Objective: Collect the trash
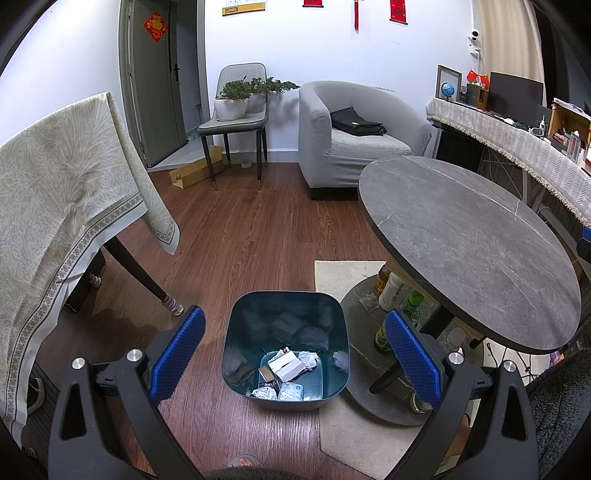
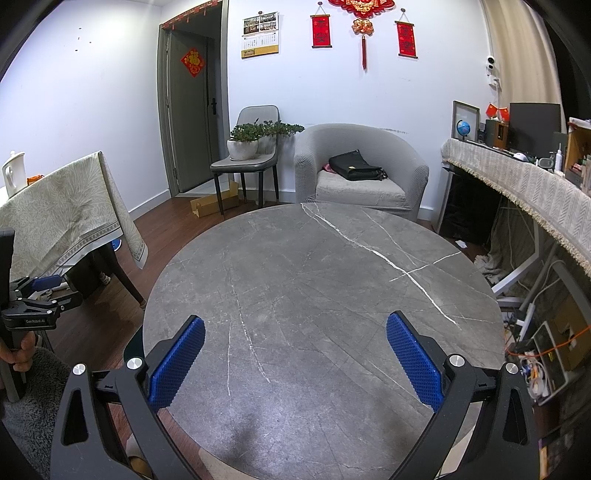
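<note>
My left gripper (image 1: 293,350) hangs spread wide above the bin (image 1: 286,347), trash (image 1: 286,374) at six o'clock inside; my right gripper (image 2: 295,354), equally spread, hovers over the round table (image 2: 314,295).

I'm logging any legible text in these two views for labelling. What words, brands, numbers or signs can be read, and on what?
"GenRobot.AI": white lettering on the black clamp body of the left gripper, right wrist view.
Red diamond door sign: one gold character, too blurred to read.
Red hanging wall scrolls: unreadable.
Wall calendar: too small.
Bottle labels under the round grey marble table: too small.
</note>
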Demonstrator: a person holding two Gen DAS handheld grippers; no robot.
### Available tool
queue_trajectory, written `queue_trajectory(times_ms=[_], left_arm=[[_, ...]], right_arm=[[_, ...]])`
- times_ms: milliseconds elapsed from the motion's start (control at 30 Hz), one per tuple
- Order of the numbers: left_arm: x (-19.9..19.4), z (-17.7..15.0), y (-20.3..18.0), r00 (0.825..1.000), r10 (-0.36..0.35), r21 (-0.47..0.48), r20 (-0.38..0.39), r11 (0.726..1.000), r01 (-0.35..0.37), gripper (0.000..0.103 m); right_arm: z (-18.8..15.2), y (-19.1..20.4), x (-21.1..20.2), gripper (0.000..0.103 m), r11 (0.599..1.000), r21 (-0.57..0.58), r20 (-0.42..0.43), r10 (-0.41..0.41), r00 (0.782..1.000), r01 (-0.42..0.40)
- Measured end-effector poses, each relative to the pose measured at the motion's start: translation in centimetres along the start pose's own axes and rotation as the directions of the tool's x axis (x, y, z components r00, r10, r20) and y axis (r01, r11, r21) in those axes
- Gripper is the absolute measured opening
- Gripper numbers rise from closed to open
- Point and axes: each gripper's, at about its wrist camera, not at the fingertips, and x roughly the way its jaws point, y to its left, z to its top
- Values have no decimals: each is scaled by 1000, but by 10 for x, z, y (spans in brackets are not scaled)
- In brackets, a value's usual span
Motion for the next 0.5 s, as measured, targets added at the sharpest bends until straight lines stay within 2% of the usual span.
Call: queue_trajectory(times_ms=[500], left_arm=[[2,3,-1,1000,1,-2,-11,1000,-1,100]], right_arm=[[1,0,0,100,1000,-1,0,-1,1000,1]])
